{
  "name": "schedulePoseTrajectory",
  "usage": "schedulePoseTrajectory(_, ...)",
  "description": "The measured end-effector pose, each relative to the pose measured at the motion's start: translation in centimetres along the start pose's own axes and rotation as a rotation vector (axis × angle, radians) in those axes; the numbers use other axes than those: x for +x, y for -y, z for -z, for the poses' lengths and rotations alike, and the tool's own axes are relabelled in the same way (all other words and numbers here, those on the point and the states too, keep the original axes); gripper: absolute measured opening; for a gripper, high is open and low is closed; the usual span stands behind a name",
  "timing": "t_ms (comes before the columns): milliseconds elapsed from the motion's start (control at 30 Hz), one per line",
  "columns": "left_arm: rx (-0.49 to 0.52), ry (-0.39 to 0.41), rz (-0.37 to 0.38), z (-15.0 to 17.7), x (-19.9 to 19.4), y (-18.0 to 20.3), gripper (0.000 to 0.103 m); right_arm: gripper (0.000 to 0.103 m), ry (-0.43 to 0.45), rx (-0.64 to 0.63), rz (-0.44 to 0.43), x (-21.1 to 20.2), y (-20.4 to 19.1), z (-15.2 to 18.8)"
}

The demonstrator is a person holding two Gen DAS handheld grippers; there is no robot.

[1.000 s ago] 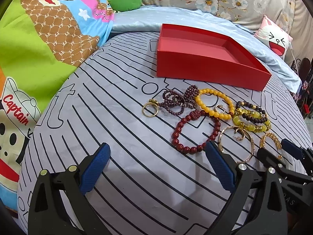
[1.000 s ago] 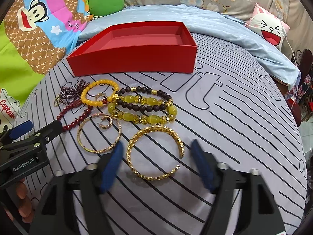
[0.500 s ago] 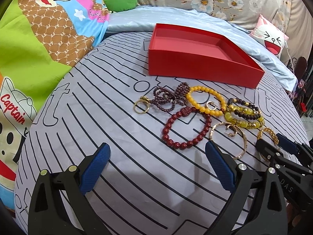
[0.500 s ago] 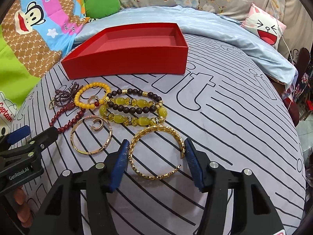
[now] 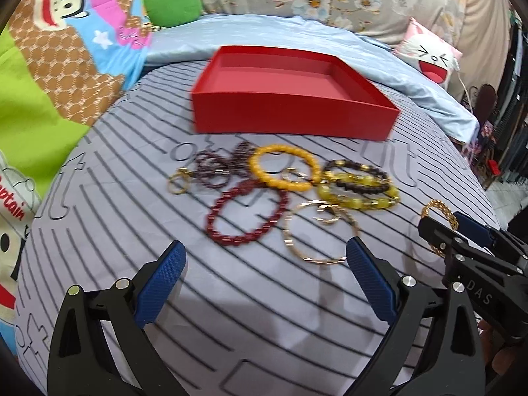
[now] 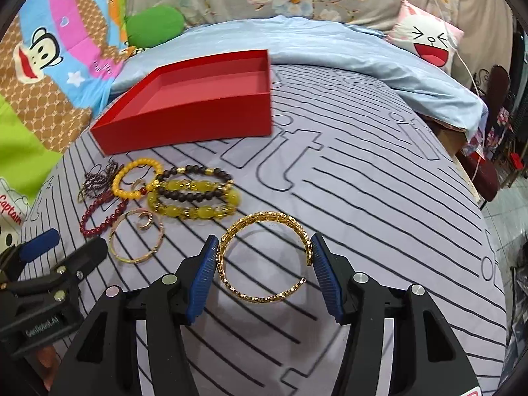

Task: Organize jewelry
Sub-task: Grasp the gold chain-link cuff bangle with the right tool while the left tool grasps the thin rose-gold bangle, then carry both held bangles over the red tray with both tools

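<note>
While the right gripper sits low over the striped grey bedspread, its blue pads press against either side of a gold chain-link cuff bracelet, which is clamped between them. Off to its left, the left gripper hangs above the cover with its fingers spread wide and nothing between them.

Just beyond the left gripper's tips lies a thin gold bangle with a small gold ring inside its loop. Beside it, to the left, is a dark red bead bracelet. Next come a chunky yellow-green stone bracelet touching a dark brown bead bracelet with gold spacers, then an orange-yellow bead bracelet, a bunched strand of small maroon beads and, furthest left, a gold ring. All of these lie close together, several touching or overlapping.

Behind the cluster stands an open red box, shallow, with nothing visible inside. Past it a pale blue quilt lies folded, with a cartoon monkey blanket on the left, a green cushion and a laughing-cat pillow at the back.
</note>
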State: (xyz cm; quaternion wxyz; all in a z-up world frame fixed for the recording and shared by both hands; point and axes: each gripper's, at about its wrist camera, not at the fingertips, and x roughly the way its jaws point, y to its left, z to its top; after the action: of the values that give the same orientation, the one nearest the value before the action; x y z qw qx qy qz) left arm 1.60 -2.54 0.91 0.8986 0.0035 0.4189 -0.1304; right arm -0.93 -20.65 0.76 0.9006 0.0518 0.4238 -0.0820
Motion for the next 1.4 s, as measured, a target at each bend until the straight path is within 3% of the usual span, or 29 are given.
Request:
schedulePoseTrajectory(233, 0.055, -0.018, -0.01, -0.2, 2.0, 2.6, 0.092, 0.055, -0.005, 0.036, -0.003, 0.1, 1.4, -0.1)
schedulePoseTrajectory(500, 0.086, -0.044, -0.015, -0.4, 2.9, 3.8, 0.082, 0.055, -0.012, 0.044, -0.018, 0.8, 1.9, -0.4)
schedulePoseTrajectory(733, 0.126, -0.033, -0.02, -0.4, 2.8, 4.7, 0.06, 0.055, -0.009, 0.041, -0.023, 0.8, 1.9, -0.4)
schedulePoseTrajectory(900, 0.118, -0.031, -0.007, -0.3, 2.7, 4.7, 0.059, 0.055, -0.006, 0.04, -0.023, 0.6, 1.9, -0.4)
schedulePoseTrajectory(1067, 0.06, -0.041, 0.058, -0.5, 1.7, 3.7, 0.059, 0.055, 0.007, 0.034, -0.029, -0.2, 1.9, -0.5)
schedulePoseTrajectory(1400, 0.048, 0.031, 0.097, -3.6, -2.0, 2.1, 0.059, 0.055, 0.042, 0.002, -0.1, -1.7, 0.7, -3.3)
